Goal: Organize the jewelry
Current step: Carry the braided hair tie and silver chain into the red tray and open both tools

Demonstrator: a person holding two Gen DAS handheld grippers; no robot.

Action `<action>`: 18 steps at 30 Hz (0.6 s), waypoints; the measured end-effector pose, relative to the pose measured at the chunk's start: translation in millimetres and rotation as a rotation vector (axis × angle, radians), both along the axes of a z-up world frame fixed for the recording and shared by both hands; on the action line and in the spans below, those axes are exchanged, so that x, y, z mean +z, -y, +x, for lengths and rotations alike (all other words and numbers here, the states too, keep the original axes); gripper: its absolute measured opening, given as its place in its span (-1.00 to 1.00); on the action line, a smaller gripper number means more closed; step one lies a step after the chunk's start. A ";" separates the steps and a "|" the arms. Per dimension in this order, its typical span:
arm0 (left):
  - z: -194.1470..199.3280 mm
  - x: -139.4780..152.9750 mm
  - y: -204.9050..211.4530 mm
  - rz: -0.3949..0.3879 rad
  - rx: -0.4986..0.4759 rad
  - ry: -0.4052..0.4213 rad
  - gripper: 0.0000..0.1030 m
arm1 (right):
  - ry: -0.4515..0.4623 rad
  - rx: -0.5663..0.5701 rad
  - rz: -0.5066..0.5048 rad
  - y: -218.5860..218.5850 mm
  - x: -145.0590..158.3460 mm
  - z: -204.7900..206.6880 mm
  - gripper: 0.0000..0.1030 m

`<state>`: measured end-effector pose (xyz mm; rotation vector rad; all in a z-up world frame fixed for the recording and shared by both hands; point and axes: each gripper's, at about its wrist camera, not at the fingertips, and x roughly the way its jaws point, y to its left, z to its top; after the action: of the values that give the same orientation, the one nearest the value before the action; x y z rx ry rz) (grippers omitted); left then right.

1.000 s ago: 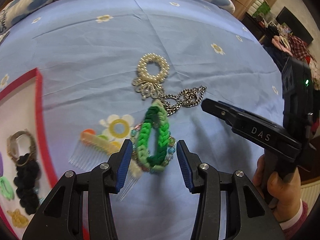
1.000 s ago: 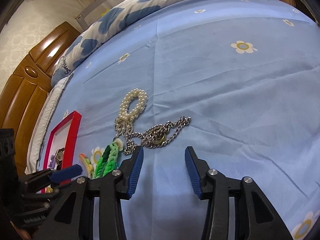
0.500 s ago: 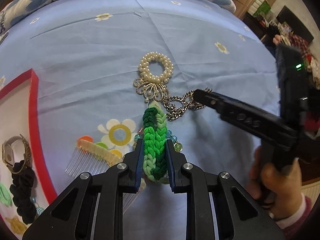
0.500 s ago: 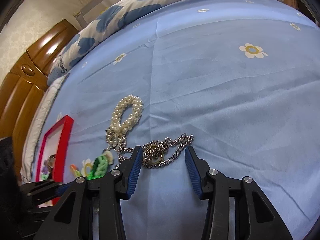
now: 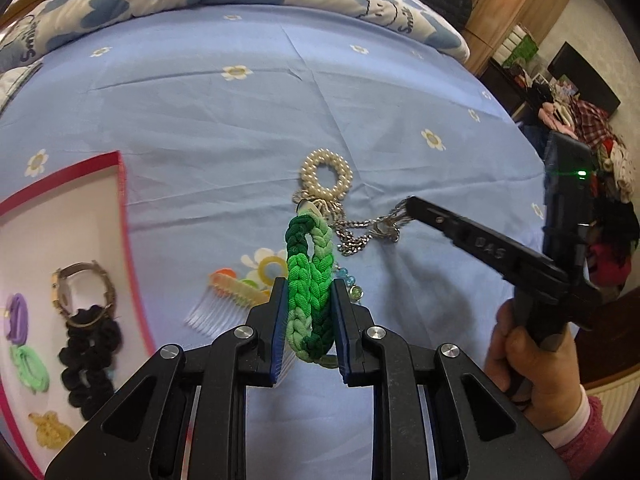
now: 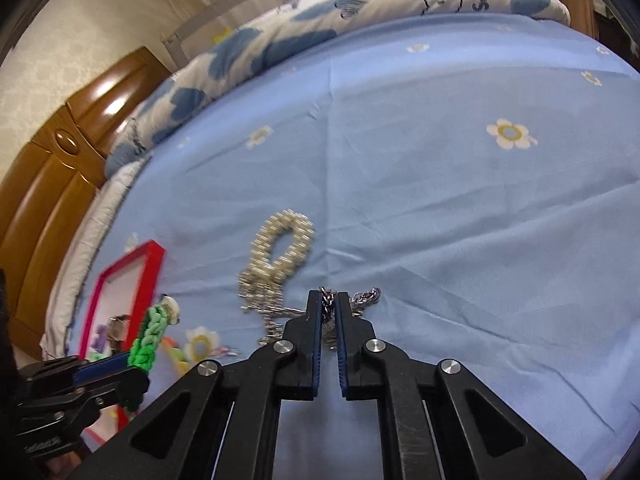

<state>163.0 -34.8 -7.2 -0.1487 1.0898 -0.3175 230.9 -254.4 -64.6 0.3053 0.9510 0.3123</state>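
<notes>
- The green braided bracelet [image 5: 310,284] is pinched between the blue pads of the left hand-held gripper [image 5: 308,322], whose jaws stand narrow, pressed on the braid from both sides; its far end rises toward the pearl ring [image 5: 326,174].
- The pearl ring, taken as the landmark, lies flat on the blue flowered bed sheet [image 5: 200,112], with a silver filigree piece just at its near edge.
- The silver chain [image 5: 370,228] runs from just near of the pearl ring out to the right; its right end sits between the tips of the right hand-held gripper [image 6: 328,312].
- The right hand-held gripper's jaws have just been closing and now stand almost together, with chain links caught between the pads.
- In the left wrist view, the right hand-held gripper reaches in from the right of the pearl ring, and a hand [image 5: 532,364] with a pink sleeve grips its handle.
- A clear comb with an orange-and-yellow spine [image 5: 224,300] lies near and to the left of the pearl ring, beside the bracelet.
- A few blue-green beads [image 5: 352,286] show just right of the bracelet, partly hidden.
- A red-rimmed tray [image 5: 124,208] sits well left of the pearl ring; it holds a wristwatch [image 5: 78,290], a black scrunchie [image 5: 90,360], a purple hair tie [image 5: 18,316], a green hair tie [image 5: 30,368] and a small yellow piece [image 5: 50,428].
</notes>
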 end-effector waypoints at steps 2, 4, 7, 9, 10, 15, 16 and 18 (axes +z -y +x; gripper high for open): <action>-4.3 4.7 -7.5 -0.005 0.015 0.007 -0.64 | 0.024 0.007 0.011 -1.3 12.2 -5.6 -0.89; -8.9 9.0 -15.6 -0.010 0.033 0.015 -0.64 | 0.040 0.018 0.021 -3.5 22.3 -10.5 -0.89; -16.3 13.8 -29.9 -0.017 0.062 0.023 -0.64 | 0.063 0.035 0.035 -9.7 37.3 -16.8 -0.89; -21.0 16.9 -40.2 -0.024 0.083 0.028 -0.64 | 0.082 0.051 0.046 -15.9 48.4 -21.2 -0.89; -22.5 18.2 -44.8 -0.025 0.092 0.031 -0.64 | 0.091 0.059 0.047 -19.9 53.4 -22.8 -0.89; -33.3 26.2 -70.9 -0.026 0.143 0.050 -0.64 | 0.126 0.103 0.059 -44.3 74.3 -28.4 -0.89; -35.3 26.8 -76.3 -0.027 0.153 0.053 -0.64 | 0.130 0.110 0.061 -48.4 76.2 -29.8 -0.89; -39.0 28.1 -85.5 -0.027 0.175 0.057 -0.64 | 0.136 0.130 0.077 -60.0 81.6 -30.7 -0.89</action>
<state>124.0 50.6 20.8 -0.2560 1.0091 -0.1785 200.1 -194.4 17.1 0.2890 0.8272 0.4839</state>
